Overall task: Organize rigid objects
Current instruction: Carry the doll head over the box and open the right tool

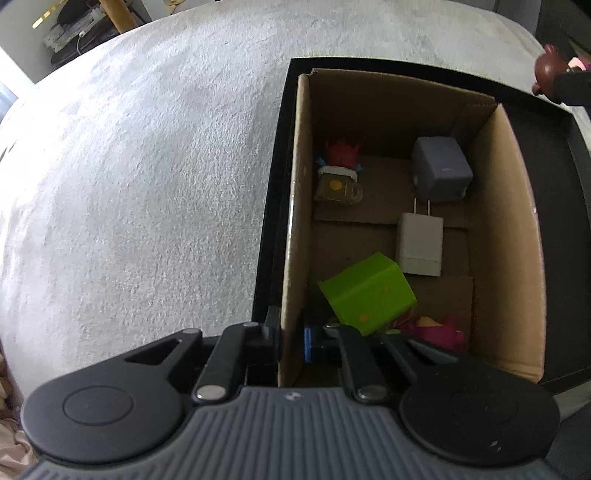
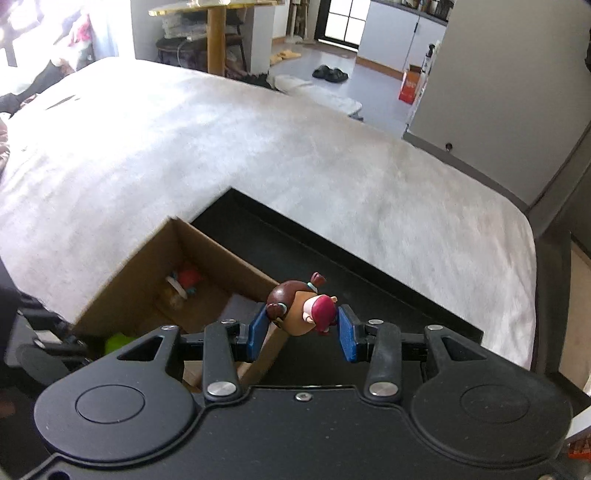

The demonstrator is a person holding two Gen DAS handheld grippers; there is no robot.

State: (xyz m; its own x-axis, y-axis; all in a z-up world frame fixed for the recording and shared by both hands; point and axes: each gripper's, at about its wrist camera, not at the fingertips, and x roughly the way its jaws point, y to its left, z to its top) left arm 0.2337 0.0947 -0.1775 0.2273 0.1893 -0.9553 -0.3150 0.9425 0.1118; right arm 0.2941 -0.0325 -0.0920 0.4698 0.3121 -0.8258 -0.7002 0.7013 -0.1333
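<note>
Right tongs (image 2: 302,332) are pinching my brown-haired figurine (image 2: 301,310) over the cardboard box (image 2: 218,258), while left tongs (image 1: 291,339) are clamping its wall.

A white fuzzy blanket (image 2: 258,155) covers the bed. Beyond it, a wooden post (image 2: 216,40) rises beside a dark stool (image 2: 173,50). Black slippers (image 2: 330,72) sit on the grey floor (image 2: 373,86), tan slippers (image 2: 285,55) farther back, an orange box (image 2: 410,85) by the white cabinet (image 2: 399,33).

Brown cardboard box (image 1: 509,229) holds a lime-green block (image 1: 365,291), white charger (image 1: 419,243) and grey cube (image 1: 441,171).
</note>
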